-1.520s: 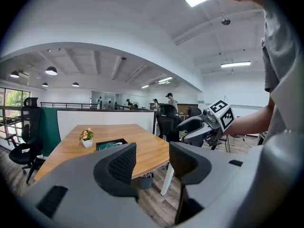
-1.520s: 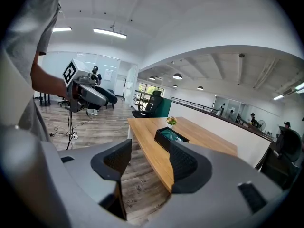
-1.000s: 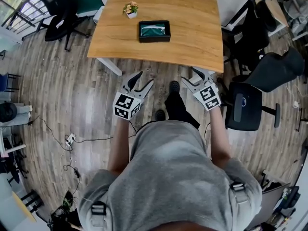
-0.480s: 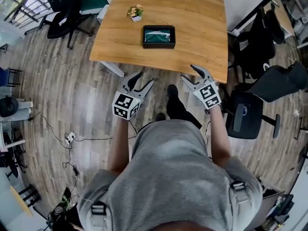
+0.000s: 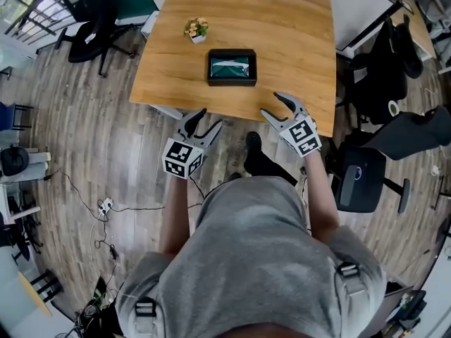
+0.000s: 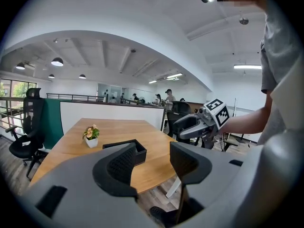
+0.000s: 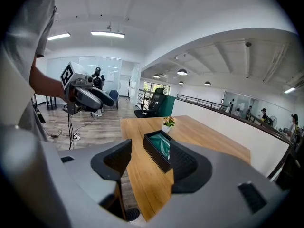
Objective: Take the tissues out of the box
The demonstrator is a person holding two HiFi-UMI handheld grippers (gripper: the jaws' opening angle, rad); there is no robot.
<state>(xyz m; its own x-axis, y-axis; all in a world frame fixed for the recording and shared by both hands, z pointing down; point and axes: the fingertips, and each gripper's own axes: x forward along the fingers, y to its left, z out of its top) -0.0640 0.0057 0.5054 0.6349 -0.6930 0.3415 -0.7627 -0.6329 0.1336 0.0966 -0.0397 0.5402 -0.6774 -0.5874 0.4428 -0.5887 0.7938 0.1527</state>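
A black tissue box (image 5: pixel 231 67) with a green-and-white tissue pack inside lies on the wooden table (image 5: pixel 289 27), a little in from its near edge. My left gripper (image 5: pixel 209 118) hovers open just short of that edge, below and left of the box. The right gripper (image 5: pixel 272 104) is open over the near edge, to the box's lower right. Neither holds anything. In the left gripper view the box (image 6: pixel 138 150) shows beyond the left gripper (image 6: pixel 154 158), partly hidden by a jaw. From the right gripper (image 7: pixel 149 163), the box (image 7: pixel 159 150) appears between the jaws, some way ahead.
A small potted plant (image 5: pixel 195 29) stands on the table left of the box. Black office chairs (image 5: pixel 358 176) sit right of the table, another chair (image 5: pixel 88 20) at its left. Cables and a power strip (image 5: pixel 103 204) lie on the wood floor.
The person has stepped closer to the table. Both open grippers moved forward and now reach its near edge. The box has not moved.
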